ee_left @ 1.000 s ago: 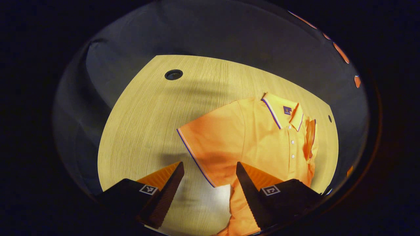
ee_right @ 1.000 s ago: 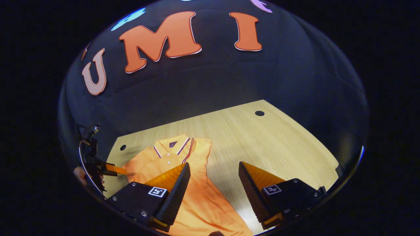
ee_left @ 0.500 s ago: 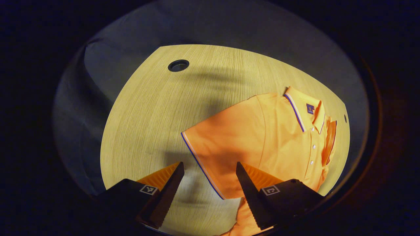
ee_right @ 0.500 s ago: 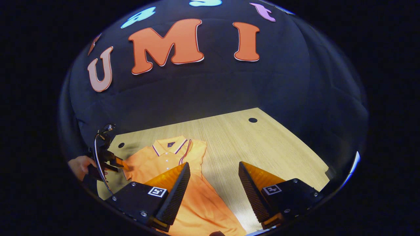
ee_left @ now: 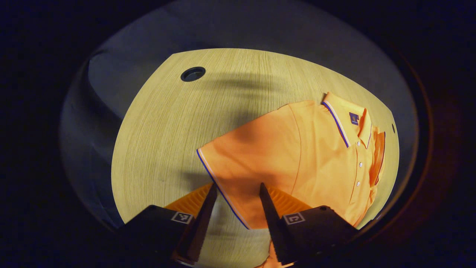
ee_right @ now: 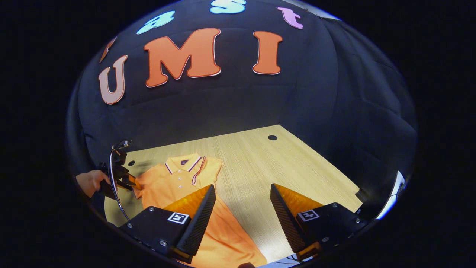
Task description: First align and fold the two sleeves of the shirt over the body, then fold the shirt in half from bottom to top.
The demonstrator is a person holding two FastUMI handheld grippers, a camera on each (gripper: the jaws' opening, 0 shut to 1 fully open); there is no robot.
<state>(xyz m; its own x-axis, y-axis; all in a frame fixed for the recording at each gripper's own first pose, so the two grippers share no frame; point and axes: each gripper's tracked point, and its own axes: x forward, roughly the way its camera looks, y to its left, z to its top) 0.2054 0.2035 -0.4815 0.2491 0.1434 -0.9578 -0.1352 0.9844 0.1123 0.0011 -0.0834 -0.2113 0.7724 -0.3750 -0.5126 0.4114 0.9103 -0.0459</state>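
Observation:
An orange polo shirt [ee_left: 319, 156] with a striped collar lies flat on the wooden table [ee_left: 167, 123], buttons up. One sleeve [ee_left: 377, 156] is folded over the body. The other sleeve [ee_left: 245, 160] lies spread out, and its striped hem runs through the gap of my left gripper [ee_left: 238, 190], which is open and low over it. In the right gripper view the shirt [ee_right: 174, 182] lies at the lower left, with the left gripper [ee_right: 131, 183] and a hand [ee_right: 89, 182] at its spread sleeve. My right gripper [ee_right: 242, 190] hangs open above the table beside the shirt's body, holding nothing.
The table has a round cable hole [ee_left: 192, 73] at one far corner and a smaller hole [ee_left: 393, 128] past the collar. The black booth wall [ee_right: 238, 104] rises behind the table's far edge. Bare wood [ee_right: 282, 167] stretches right of the shirt.
My left gripper's fingers have narrowed around the sleeve hem and moved slightly closer to it. The right gripper has pulled back and tilted, so the shirt sits farther left in its view.

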